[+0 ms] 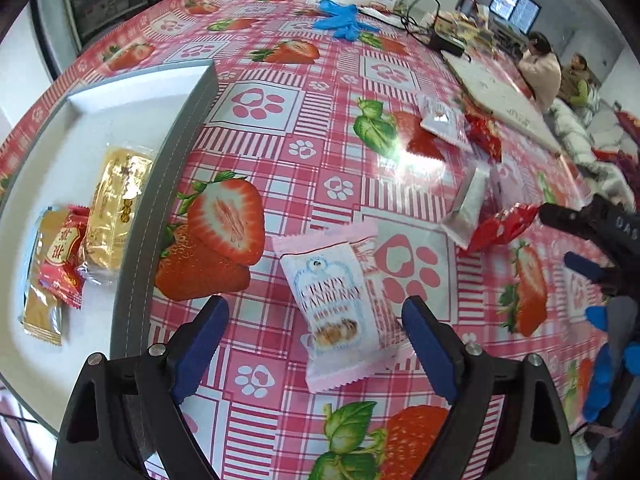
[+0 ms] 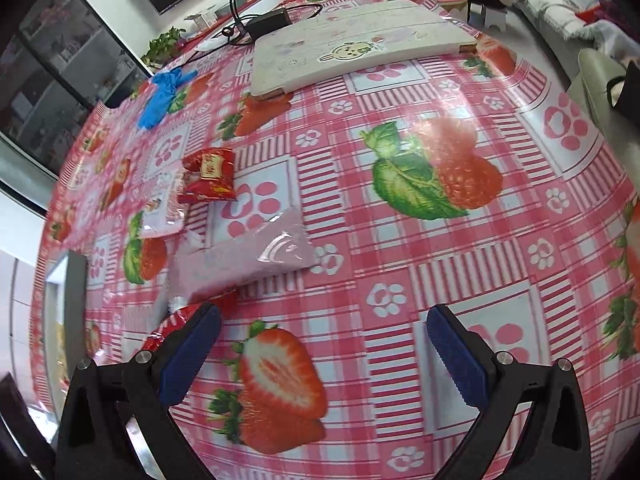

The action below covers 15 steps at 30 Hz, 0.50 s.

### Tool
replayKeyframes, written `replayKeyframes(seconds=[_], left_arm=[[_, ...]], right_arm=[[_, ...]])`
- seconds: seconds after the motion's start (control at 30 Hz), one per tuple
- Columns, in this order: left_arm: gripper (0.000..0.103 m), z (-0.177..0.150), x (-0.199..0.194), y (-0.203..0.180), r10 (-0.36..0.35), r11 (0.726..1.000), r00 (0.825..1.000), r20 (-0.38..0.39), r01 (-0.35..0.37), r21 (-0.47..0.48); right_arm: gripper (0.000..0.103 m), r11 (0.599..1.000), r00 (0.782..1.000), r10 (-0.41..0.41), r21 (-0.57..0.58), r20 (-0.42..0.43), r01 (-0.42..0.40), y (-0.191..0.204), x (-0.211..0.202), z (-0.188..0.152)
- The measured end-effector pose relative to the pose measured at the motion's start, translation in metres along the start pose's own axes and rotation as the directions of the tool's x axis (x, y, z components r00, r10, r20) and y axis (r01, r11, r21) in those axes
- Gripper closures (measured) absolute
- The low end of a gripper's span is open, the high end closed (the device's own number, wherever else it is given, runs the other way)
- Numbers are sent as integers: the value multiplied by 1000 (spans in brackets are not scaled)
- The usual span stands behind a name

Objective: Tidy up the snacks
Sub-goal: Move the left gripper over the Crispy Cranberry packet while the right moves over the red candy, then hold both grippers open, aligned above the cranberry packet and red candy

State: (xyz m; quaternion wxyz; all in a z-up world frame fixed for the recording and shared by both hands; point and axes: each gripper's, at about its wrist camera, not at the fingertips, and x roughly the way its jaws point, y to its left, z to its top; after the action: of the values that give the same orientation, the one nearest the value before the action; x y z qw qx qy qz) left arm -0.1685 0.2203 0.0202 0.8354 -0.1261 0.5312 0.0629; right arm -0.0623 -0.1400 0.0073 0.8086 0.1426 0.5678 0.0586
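The left hand-held gripper (image 1: 316, 340) hangs low over the counter (image 1: 340, 80) with its jaws spread wide and nothing between the pads. Between them lies a pink wafer packet (image 1: 340, 308), flat on the strawberry cloth, closer to the right-side pad (image 1: 430, 348) than to the other. Set this way, it looks lined up for a pinch across the packet's short width.

Just left of it is the white tray (image 1: 132, 92) with its grey wall, evidently the collecting place: a yellow packet (image 1: 116, 204), a red packet (image 1: 60, 260) and a tan packet (image 1: 40, 312) already lie inside, overlapping. The wafer packet rests outside that wall, near it, so a short carry leftward should suffice.

The right hand-held gripper (image 2: 324, 340) is likewise wide open and empty, over bare cloth. A red wrapper (image 2: 180, 320) touches or sits under its left-side finger; which, I cannot tell. Just beyond lies a pale pink pouch (image 2: 248, 260), blurred, probably next for this side.

Farther off, a red snack bag (image 2: 210, 176) rests against a small white sachet (image 2: 162, 212). These loose snacks remain to be gathered, so the sorting seems under way but not near done.

Beyond them sit blue gloves (image 2: 164, 92), a white board (image 2: 360, 48) and a black adapter with cable (image 2: 268, 20), none apparently part of the job.
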Motion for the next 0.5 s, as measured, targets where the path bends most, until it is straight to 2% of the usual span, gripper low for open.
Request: replayKeyframes(seconds=[0.13,0.27,0.4,0.5], left_arm=[[12,6,5,3,1,999,1000,-28,-2,-41],[11,8,11,-4,46,999,999,-20,-45,8],[9,8,19,-15,110,988,994,-3,-109,111],[5,7,21,-14,93,987,996,13,-94,128]], right_arm=[[0,999,1000,15,-40,9,-14,32,4,2],[0,999,999,33,-43,-13,-34,56,15,-1],[0,989,998,-64,-134,-14,62,72,26,-10],[0,956,988,-155,-249,7,152,79,28,-23]])
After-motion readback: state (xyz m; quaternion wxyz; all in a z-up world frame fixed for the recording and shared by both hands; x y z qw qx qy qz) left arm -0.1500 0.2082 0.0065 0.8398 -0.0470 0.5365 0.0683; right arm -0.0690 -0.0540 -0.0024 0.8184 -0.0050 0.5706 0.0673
